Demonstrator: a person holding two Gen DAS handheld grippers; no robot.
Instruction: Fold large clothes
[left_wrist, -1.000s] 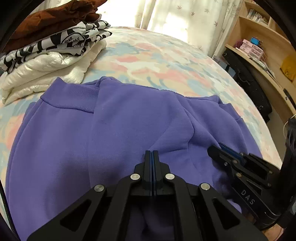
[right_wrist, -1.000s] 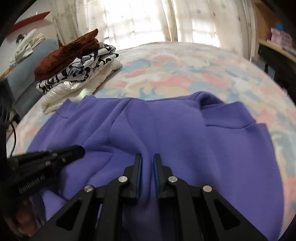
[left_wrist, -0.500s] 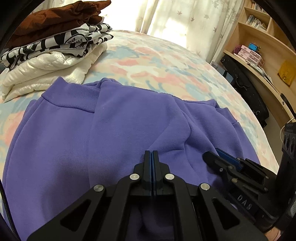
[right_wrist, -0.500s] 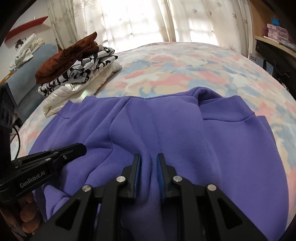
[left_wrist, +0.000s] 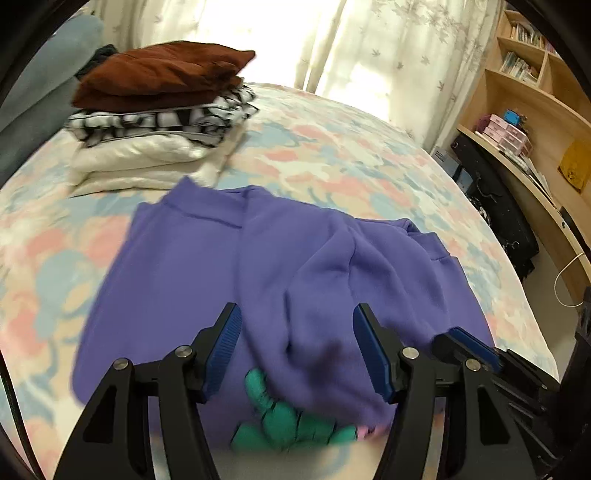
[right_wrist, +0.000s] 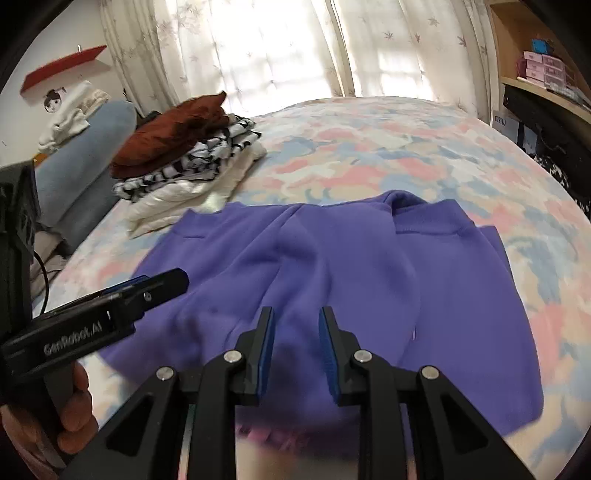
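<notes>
We judge 1 fold laid: purple fleece sweatshirt (left_wrist: 295, 266) lies doubled on the floral bed (left_wrist: 332, 147). Left hand-held gripper (left_wrist: 297, 354) and right hand-held gripper (right_wrist: 297, 354) both spread, empty. Next: regrasp an edge.

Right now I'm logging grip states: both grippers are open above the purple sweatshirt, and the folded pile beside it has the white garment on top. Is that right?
Not quite. The folded pile has the brown garment on top; the white garment is at the bottom, as the left wrist view shows. Both the left gripper and right gripper are open above the purple sweatshirt.
</notes>
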